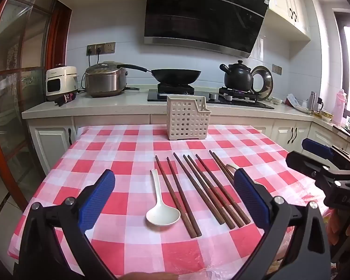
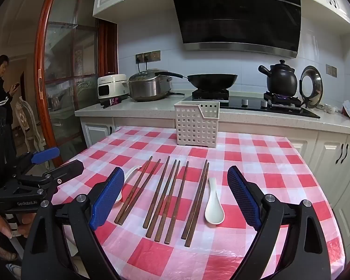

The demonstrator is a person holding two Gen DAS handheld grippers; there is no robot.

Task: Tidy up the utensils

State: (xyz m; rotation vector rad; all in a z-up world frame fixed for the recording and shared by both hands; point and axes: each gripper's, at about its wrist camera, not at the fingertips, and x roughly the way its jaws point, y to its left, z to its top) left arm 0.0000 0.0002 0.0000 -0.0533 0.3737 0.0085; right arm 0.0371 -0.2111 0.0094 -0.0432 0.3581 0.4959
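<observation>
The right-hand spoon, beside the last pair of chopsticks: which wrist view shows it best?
The right wrist view: the right-hand spoon lies fully visible there between the open right gripper's fingers. In the left wrist view only a sliver of it shows, behind one finger of the open left gripper.

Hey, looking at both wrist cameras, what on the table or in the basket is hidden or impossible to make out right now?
- Left spoon: right wrist view, bowl hidden behind the right hand-held gripper, left pad.
- Right spoon: left wrist view, mostly hidden behind the left hand-held gripper, right pad.
- Basket: both views, inside not visible past its walls.
- Tablecloth: near edge cut off by both frames.
</observation>
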